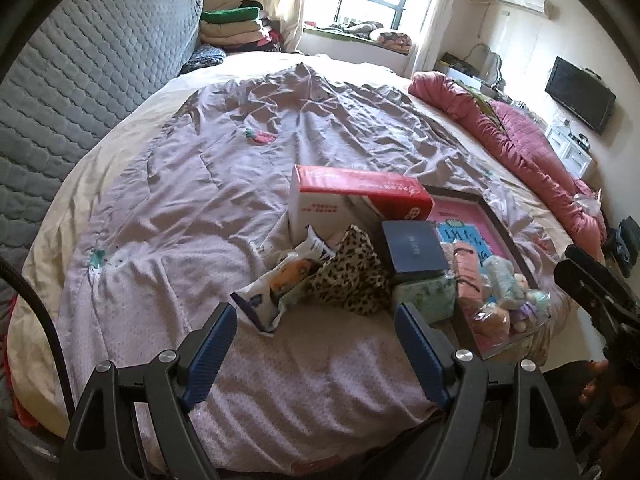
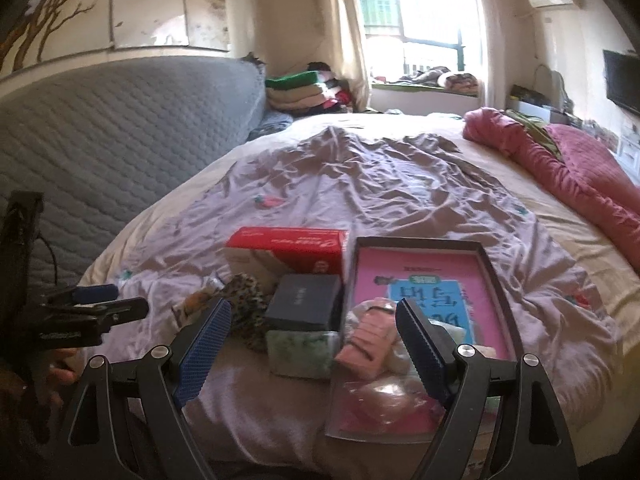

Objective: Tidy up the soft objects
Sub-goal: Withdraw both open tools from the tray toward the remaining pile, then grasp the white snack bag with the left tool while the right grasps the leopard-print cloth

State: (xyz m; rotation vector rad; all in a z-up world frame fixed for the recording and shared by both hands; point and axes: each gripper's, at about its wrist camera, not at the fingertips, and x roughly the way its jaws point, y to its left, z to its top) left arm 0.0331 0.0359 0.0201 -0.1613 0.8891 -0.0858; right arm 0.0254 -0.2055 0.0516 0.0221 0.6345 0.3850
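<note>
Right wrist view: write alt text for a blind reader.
The open, empty right gripper hovers over a pile on a rumpled lilac bedspread: a dark-rimmed tray with a pink base holding soft items, a navy box, a red carton and leopard-print fabric.

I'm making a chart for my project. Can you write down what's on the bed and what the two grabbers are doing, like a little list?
place: bed with a wrinkled lilac cover
red box: at the back of the pile
dark blue box: on top of a green tissue pack
leopard cloth: left of the dark blue box
pink tray: right side, soft things piled at its near end
left gripper: jaws open, holding nothing
right gripper: jaws open, holding nothing
</note>
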